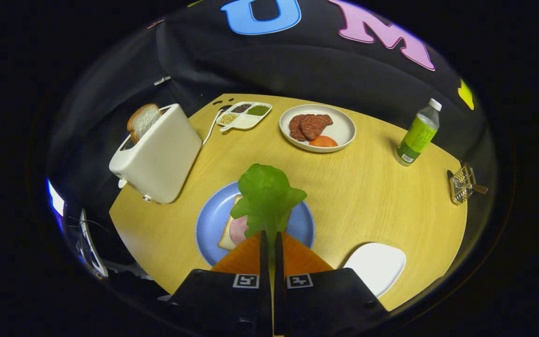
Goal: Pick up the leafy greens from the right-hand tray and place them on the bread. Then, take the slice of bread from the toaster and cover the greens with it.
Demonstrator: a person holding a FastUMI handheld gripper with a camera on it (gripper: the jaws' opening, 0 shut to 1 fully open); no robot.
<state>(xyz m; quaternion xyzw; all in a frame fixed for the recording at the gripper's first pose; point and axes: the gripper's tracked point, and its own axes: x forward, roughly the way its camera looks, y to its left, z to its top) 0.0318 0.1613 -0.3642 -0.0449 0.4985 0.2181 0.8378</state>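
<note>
Standing up tall between the two fingers, a floppy green lettuce leaf (267, 199) is held by its thin stem end, and its wide frilly top is pointed away from the gripper (270, 243), toward the far side of the round wooden table (372, 187). The long side of the leaf is lined up with the fingers. The fingers are pressed nearly together, with only a thin gap, and the stem is pinched in that gap. Under the leaf, a round blue plate (211, 224) is seen, and on it a slice of white bread (228, 236) topped with a pink round of ham (238, 230). To the left, a second slice of toast bread (142, 120) is stuck up out of a white boxy toaster (159, 154). An empty white tray (377, 267) is seen just right of the fingers.
</note>
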